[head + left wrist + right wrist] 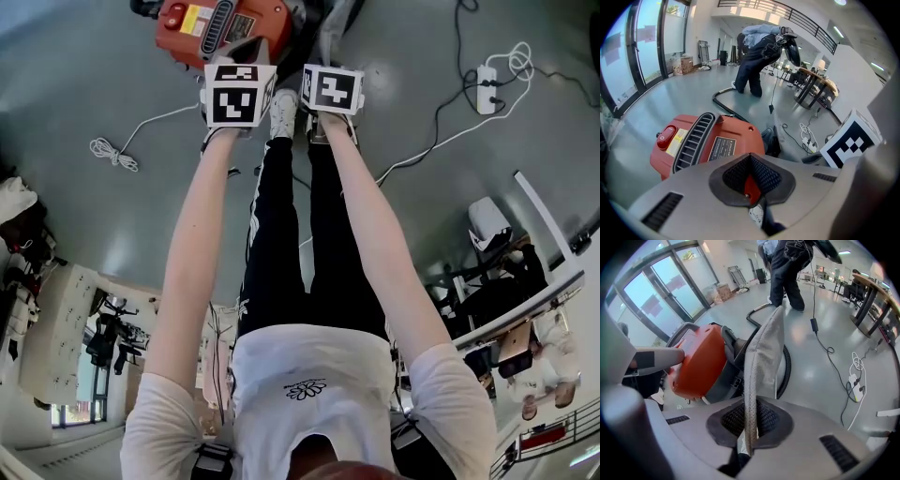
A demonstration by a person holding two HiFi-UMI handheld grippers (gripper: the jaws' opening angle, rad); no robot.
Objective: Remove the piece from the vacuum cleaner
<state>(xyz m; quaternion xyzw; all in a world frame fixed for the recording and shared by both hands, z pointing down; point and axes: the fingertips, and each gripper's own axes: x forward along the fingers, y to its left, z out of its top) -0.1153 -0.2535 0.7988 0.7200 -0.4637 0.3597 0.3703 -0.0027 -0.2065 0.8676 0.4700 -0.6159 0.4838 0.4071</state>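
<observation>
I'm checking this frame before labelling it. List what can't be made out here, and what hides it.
- Head view: both sets of jaws, under the marker cubes; vacuum cut by the top edge.
- Left gripper view: what the red sliver in the jaws belongs to; the jaws cover the rest.
- Right gripper view: whether the cloth joins the vacuum; the cloth hides that spot.
- Left gripper view: label print, too small.
</observation>
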